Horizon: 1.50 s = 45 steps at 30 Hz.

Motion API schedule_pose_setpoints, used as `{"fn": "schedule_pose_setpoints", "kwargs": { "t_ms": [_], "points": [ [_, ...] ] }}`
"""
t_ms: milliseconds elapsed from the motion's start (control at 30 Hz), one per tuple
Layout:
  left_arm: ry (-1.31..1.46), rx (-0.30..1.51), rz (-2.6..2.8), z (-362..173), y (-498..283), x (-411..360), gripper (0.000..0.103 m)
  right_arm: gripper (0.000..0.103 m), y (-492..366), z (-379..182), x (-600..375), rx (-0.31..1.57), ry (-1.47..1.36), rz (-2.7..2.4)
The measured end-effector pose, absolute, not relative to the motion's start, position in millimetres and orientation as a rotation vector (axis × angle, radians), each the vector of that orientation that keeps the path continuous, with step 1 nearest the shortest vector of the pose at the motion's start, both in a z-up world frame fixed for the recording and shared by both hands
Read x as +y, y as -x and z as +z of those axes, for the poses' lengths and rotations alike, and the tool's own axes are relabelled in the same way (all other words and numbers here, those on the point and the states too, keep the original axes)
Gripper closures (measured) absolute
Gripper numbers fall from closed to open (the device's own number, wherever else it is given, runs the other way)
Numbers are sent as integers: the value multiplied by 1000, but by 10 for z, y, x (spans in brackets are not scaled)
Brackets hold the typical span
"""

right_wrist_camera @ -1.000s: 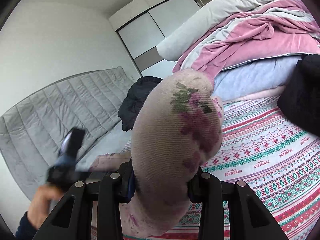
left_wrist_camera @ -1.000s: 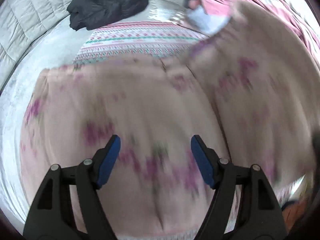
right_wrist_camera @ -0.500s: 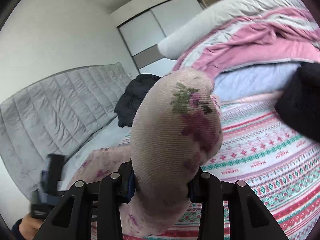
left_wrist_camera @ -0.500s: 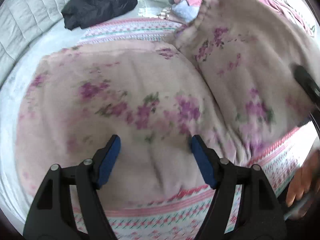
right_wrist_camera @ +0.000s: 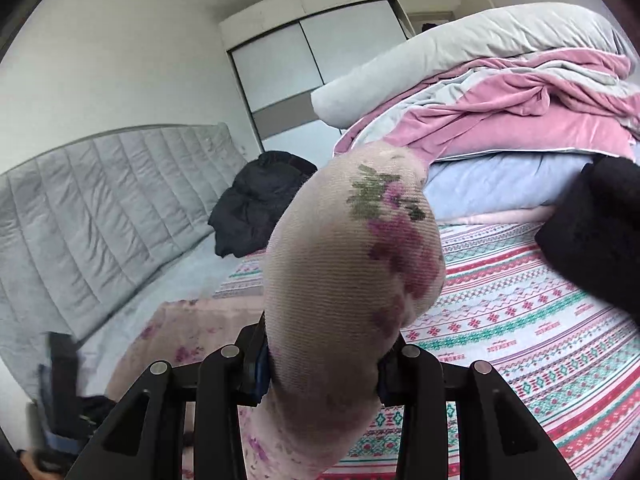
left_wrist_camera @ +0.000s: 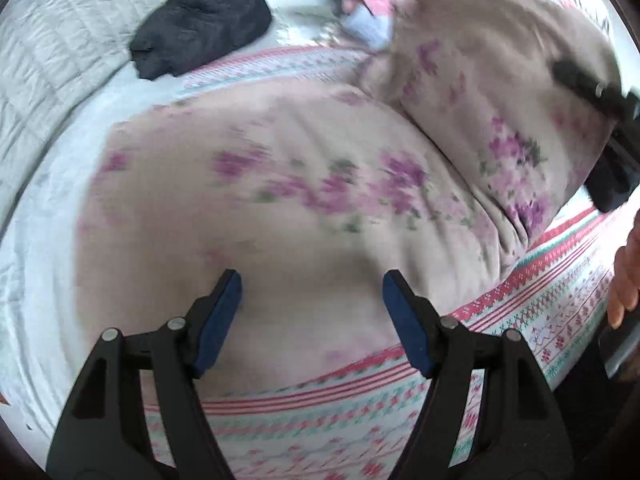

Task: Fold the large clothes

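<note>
A pale pink garment with purple flowers point(left_wrist_camera: 280, 184) lies spread on the patterned bedspread point(left_wrist_camera: 560, 280). My left gripper point(left_wrist_camera: 312, 308) is open and empty, hovering above the garment's near part. My right gripper point(right_wrist_camera: 320, 360) is shut on a bunched part of the same garment point(right_wrist_camera: 352, 280), held up so the cloth bulges over the fingers and hides them. In the left wrist view the right gripper point(left_wrist_camera: 592, 88) shows at the right edge with the lifted cloth point(left_wrist_camera: 500, 100) hanging from it.
A black garment point(left_wrist_camera: 200, 20) lies at the far end by the grey quilted headboard point(right_wrist_camera: 100, 208). Pink and grey bedding point(right_wrist_camera: 500, 100) is piled at the far right. Another black item point(right_wrist_camera: 600, 232) lies on the bedspread at the right. A white wardrobe point(right_wrist_camera: 312, 48) stands behind.
The left gripper has drawn back toward the bed's near edge, so more bedspread shows below the garment. The right gripper keeps its hold on the lifted cloth, barely moved.
</note>
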<state>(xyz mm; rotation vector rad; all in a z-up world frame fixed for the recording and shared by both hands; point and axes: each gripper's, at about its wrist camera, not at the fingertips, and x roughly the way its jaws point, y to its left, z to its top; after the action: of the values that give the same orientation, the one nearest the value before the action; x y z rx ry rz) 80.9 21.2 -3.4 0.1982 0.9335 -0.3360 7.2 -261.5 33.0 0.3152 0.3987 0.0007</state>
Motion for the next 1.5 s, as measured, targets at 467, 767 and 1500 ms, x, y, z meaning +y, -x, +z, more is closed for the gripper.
{"fn": "schedule_pose_setpoints", "kwargs": {
  "t_ms": [467, 767, 1500],
  "points": [
    [625, 1100, -305, -531, -1418, 2496, 29, 64, -17, 736, -108, 145, 444, 155],
    [819, 932, -171, -253, -1228, 3254, 29, 64, -65, -659, 1116, 258, 1017, 346],
    [551, 959, -374, -68, -1487, 2205, 21, 34, 420, -697, 749, 245, 931, 469]
  ]
}}
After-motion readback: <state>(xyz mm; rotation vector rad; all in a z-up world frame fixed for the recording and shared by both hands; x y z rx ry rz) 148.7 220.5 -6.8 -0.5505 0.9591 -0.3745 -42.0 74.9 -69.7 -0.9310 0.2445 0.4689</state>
